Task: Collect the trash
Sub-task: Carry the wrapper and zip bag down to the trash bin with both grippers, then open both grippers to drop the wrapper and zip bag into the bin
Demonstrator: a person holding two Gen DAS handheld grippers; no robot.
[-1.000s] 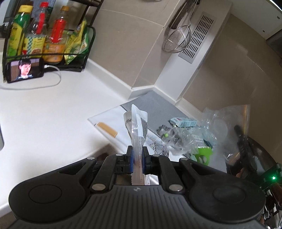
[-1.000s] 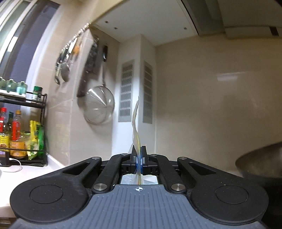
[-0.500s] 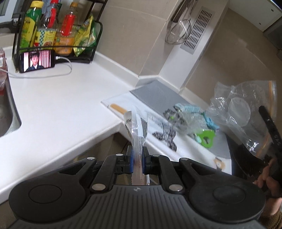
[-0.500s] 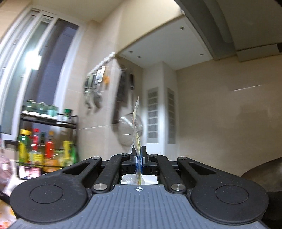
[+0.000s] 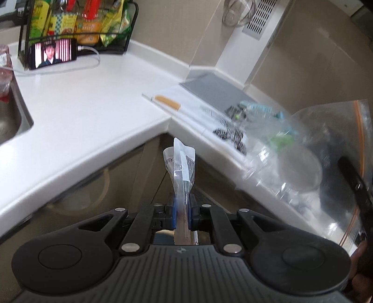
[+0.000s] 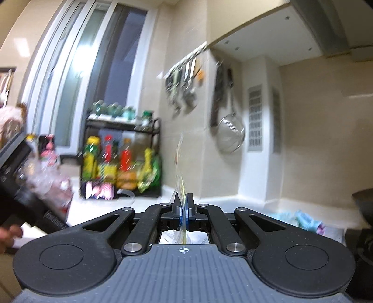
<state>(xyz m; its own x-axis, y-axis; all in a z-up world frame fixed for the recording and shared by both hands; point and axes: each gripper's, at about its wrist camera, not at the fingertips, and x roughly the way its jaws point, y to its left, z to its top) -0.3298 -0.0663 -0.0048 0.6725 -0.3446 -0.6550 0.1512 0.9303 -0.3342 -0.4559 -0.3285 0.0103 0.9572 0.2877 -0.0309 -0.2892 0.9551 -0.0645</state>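
My left gripper (image 5: pixel 181 202) is shut on a clear plastic wrapper (image 5: pixel 180 163) with printed text, held upright in front of the counter corner. My right gripper (image 6: pixel 184 202) is shut on the thin edge of a clear zip bag (image 6: pixel 180 160), which stands up between the jaws. In the left wrist view the same clear bag (image 5: pixel 310 167) hangs blurred at the right with an orange zip strip, over the right gripper's dark body (image 5: pixel 354 184). More trash (image 5: pixel 235 125) lies on the counter: black-and-white wrappers, a light blue packet, a green piece.
White L-shaped counter (image 5: pixel 93 116) with a sink (image 5: pixel 9 121) at left. A phone (image 5: pixel 54 52) leans on a black rack of bottles (image 5: pixel 79 21). A grey mat (image 5: pixel 214 89) and a brown stick (image 5: pixel 167 102) lie near the corner. A strainer (image 6: pixel 229 135) hangs on the wall.
Both grippers have pulled back from the counter and swung left. The counter corner now lies ahead of the left gripper, and the clear bag has come closer on its right. Both stay shut.
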